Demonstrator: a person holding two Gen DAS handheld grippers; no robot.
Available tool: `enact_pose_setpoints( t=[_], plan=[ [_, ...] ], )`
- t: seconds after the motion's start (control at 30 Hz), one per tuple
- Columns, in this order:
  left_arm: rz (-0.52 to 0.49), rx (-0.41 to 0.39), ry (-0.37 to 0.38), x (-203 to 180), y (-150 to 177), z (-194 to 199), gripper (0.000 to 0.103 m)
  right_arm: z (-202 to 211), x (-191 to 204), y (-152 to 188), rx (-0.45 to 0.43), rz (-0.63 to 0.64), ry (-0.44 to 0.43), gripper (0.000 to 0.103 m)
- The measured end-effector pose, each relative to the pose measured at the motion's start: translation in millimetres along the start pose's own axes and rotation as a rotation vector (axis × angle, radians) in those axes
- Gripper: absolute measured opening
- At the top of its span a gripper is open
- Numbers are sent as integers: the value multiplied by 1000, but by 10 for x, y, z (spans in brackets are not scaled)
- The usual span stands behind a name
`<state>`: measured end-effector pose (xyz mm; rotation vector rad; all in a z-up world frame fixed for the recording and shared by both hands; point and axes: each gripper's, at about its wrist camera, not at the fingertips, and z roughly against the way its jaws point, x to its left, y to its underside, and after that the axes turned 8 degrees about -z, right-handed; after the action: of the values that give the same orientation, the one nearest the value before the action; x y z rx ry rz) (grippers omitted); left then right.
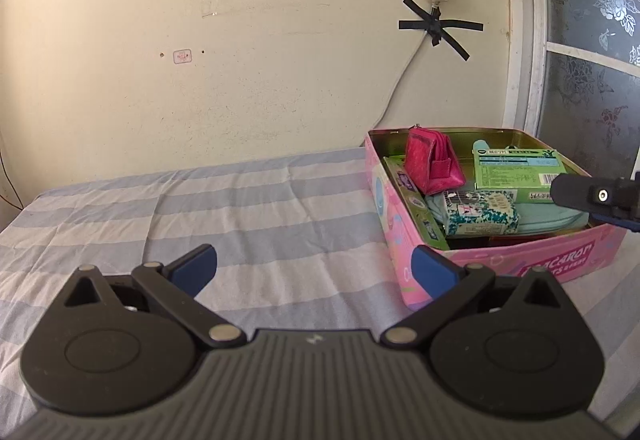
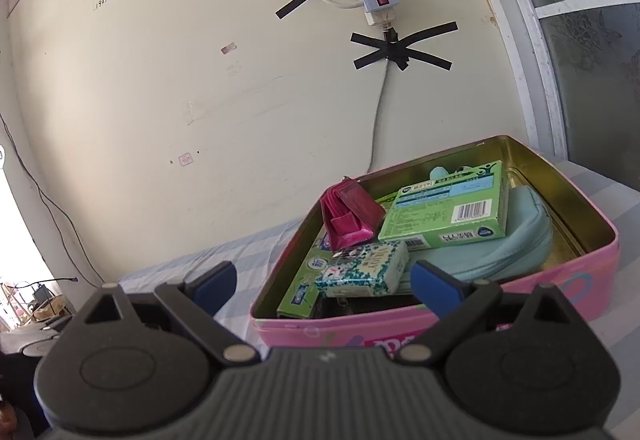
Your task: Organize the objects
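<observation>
Both claws spread wide and empty: left claw (image 1: 316, 268) low over the blue-and-white striped bed sheet (image 1: 240, 208), right claw (image 2: 326, 286) hanging just before the near wall of the pink rectangular metal tin (image 2: 560, 288).

Tin at centre right of both views, lid off, already loaded. Inside: a magenta fabric coin purse (image 2: 350, 218) standing toward the left, a green cardboard box with a barcode (image 2: 448, 208) lying atop a pale teal zipped pouch (image 2: 516, 240), a small teal-patterned white box (image 2: 364, 270) near the front, and a long green carton (image 1: 416, 200) along the left wall.

Judged late in the sorting: nothing loose visible on the sheet, so probably tidying or closing left. No lid in view; next move likely calls for finding one, or for pressing down the purse, which stands above the rim.

Room: sheet wide open at left in the left view; cream wall (image 1: 200, 60) close behind the tin, window frame (image 1: 532, 40) at right, so approach best from front or left. Right claw's tip visible at right edge, just over the tin.
</observation>
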<state>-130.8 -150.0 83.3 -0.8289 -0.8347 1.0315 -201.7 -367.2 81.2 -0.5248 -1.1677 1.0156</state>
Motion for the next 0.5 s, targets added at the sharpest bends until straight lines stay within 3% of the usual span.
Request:
enact_pose_setpoints(
  t=[0.5],
  plan=[
    [-40,-37,48,-126,-27,69,103,37,-42,-36,-11,-2,8,98]
  ],
)
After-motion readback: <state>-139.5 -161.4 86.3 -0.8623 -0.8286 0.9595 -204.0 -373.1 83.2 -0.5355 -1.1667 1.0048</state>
